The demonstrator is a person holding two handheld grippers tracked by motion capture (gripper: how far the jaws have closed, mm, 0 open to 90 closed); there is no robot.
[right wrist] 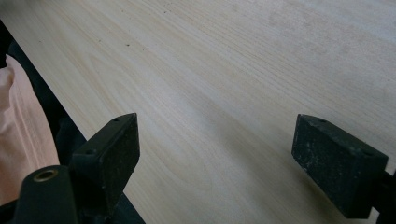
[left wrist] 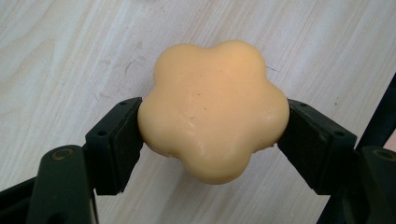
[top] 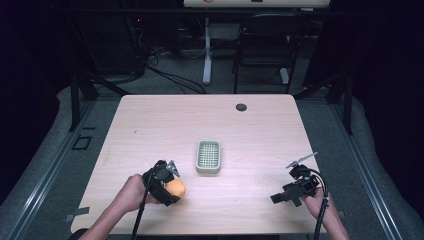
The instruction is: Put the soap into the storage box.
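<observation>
Left hand-held gripper [left wrist: 212, 135] clamps a smooth, waxy, flower-shaped orange soap [left wrist: 212, 109], broad face toward its camera, above the pale wood-grain tabletop [top: 150, 130]. Right hand-held gripper [right wrist: 215, 154]: jaws apart. Beyond the soap, a ribbed rectangular dish [top: 208, 156].

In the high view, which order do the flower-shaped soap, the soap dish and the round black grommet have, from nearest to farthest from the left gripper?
1. Flower-shaped soap: clamped between the jaws of the left gripper, at the table's near left.
2. Soap dish: mid-table, ahead and to the right of that gripper.
3. Round black grommet: near the table's far edge, right of centre.
</observation>
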